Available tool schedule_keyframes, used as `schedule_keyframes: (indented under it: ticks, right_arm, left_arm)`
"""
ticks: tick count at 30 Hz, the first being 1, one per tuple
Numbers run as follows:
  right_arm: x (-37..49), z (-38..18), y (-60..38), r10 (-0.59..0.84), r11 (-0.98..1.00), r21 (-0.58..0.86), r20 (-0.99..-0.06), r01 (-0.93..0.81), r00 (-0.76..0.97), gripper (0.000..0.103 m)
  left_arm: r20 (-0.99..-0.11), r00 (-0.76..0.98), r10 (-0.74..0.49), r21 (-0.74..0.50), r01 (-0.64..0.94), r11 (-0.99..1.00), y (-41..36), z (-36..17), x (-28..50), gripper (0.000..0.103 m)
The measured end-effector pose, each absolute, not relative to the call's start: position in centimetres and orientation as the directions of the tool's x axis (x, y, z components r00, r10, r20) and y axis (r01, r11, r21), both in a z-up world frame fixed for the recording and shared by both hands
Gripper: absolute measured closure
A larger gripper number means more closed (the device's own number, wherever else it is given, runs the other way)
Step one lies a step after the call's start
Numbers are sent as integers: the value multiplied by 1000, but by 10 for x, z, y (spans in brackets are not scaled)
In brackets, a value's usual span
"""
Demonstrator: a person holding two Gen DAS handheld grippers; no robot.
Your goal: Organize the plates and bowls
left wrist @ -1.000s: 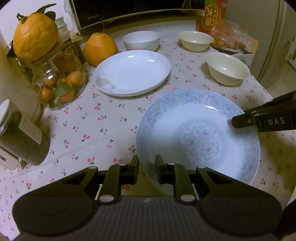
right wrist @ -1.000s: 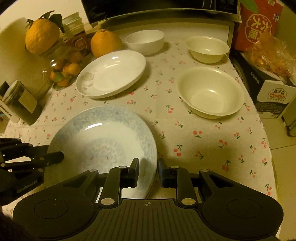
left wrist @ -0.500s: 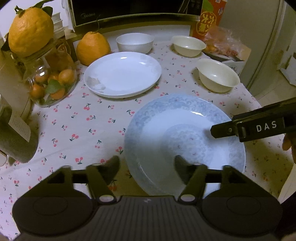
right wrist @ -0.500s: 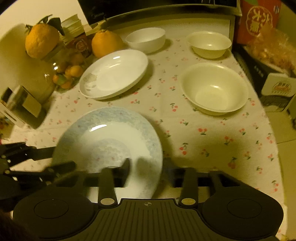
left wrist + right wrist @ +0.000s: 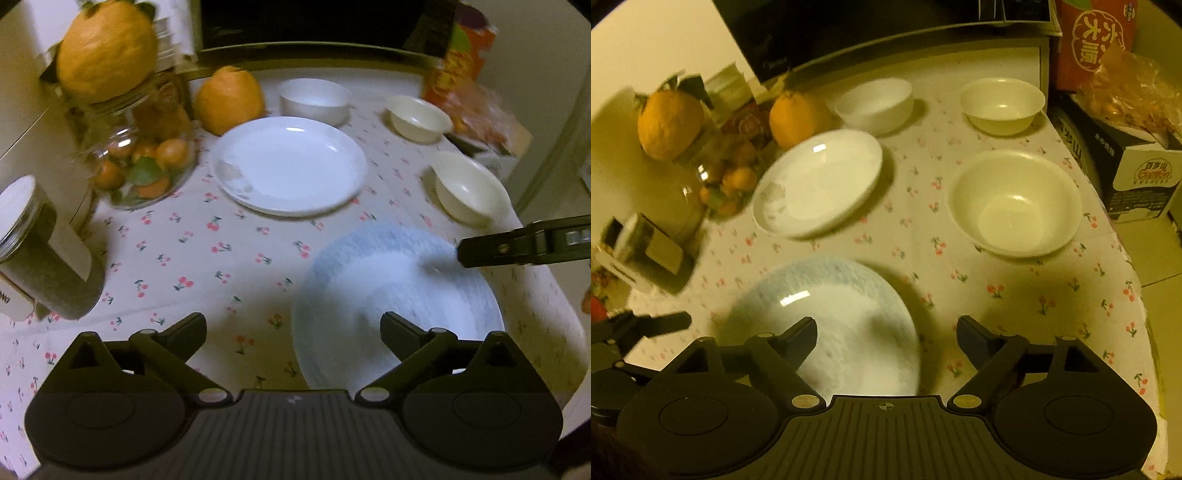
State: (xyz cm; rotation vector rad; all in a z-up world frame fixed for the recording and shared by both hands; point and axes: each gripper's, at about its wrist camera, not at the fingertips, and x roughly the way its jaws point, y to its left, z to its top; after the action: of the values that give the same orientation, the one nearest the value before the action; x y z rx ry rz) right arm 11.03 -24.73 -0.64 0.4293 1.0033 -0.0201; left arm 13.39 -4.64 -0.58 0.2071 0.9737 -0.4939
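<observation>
Both tools stand wide open, gripping nothing. The left tool (image 5: 291, 328) and right tool (image 5: 886, 332) hover over the near edge of the blue plate (image 5: 849, 314), which lies on the bench (image 5: 1015, 295). The white plate (image 5: 288, 164) sits behind it, bowls beyond.

Home kitchen or dining corner. Small table under cherry-print tablecloth (image 5: 1015, 295), set with plain white plate (image 5: 288, 164) and bowls (image 5: 1015, 203). Microwave (image 5: 820, 33) at back against wall. Glass jar (image 5: 140, 158) of small oranges, big citrus fruit (image 5: 229, 99) beside it, red snack box (image 5: 1093, 40), milk carton box (image 5: 1141, 177). Tiled floor (image 5: 1152, 258) at right.
</observation>
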Motion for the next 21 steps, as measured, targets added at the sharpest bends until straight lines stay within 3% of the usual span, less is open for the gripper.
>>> schedule_keyframes:
  ticks: [5, 11, 21]
  right_arm:
    - [128, 16, -254, 242, 873, 432, -787, 227, 568, 17]
    - [156, 36, -254, 226, 885, 418, -772, 206, 594, 12]
    - [197, 3, -251, 217, 890, 424, -720, 170, 659, 11]
  left_arm:
    - [-848, 448, -283, -102, 386, 917, -39, 4, 159, 2]
    - [-829, 481, -284, -146, 304, 941, -39, 14, 184, 1]
    - [-754, 598, -271, -171, 219, 961, -41, -18, 215, 4]
